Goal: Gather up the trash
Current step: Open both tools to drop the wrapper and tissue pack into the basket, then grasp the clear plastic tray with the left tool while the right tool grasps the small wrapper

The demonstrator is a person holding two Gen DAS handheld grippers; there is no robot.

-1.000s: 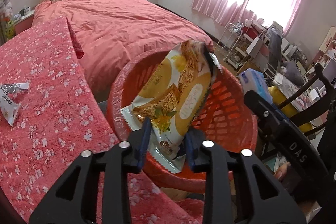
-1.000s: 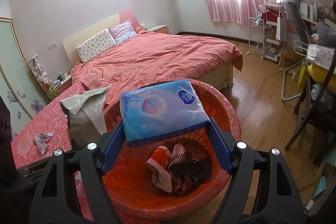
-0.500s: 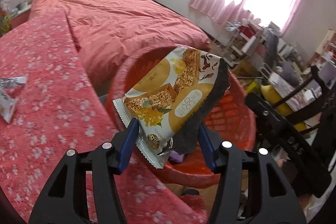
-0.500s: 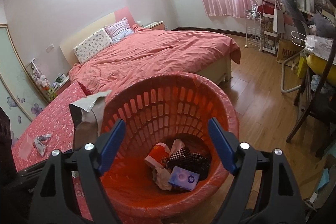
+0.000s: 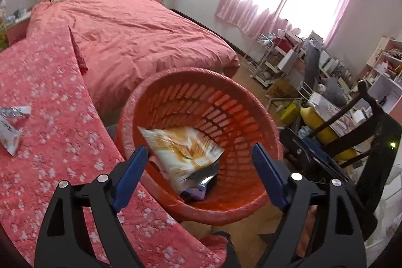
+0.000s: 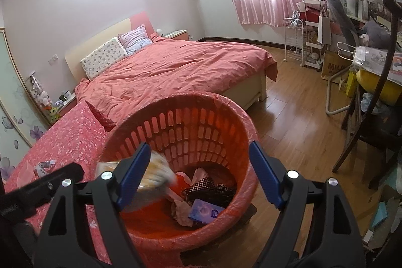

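An orange slotted basket (image 5: pixel 201 72) (image 6: pixel 176 98) stands beside the floral-covered table (image 5: pixel 50 142). My left gripper (image 5: pixel 198 150) hangs over its rim and its jaws are opening. Nothing is between the pads; a yellow-and-white snack bag (image 5: pixel 183 152) (image 6: pixel 155 172), blurred, drops inside the basket. My right gripper (image 6: pixel 199 145) stands open and bare above the basket. At the bottom lie a blue tissue pack (image 6: pixel 204 212), crumpled paper and dark patterned trash (image 6: pixel 213 189). A silver wrapper (image 5: pixel 12 127) (image 6: pixel 44 166) lies on the table to the left.
A bed with a pink cover (image 5: pixel 140 37) (image 6: pixel 176 67) lies behind the basket. Wooden floor (image 6: pixel 296 122) stretches to the right. A dark wooden chair (image 6: pixel 371 132), a cluttered desk and a white wire rack (image 6: pixel 294 42) stand along the right side.
My left gripper's jaws spread wide and the snack bag slipped out into the basket. The blue tissue pack left my right gripper and now lies at the basket's bottom.
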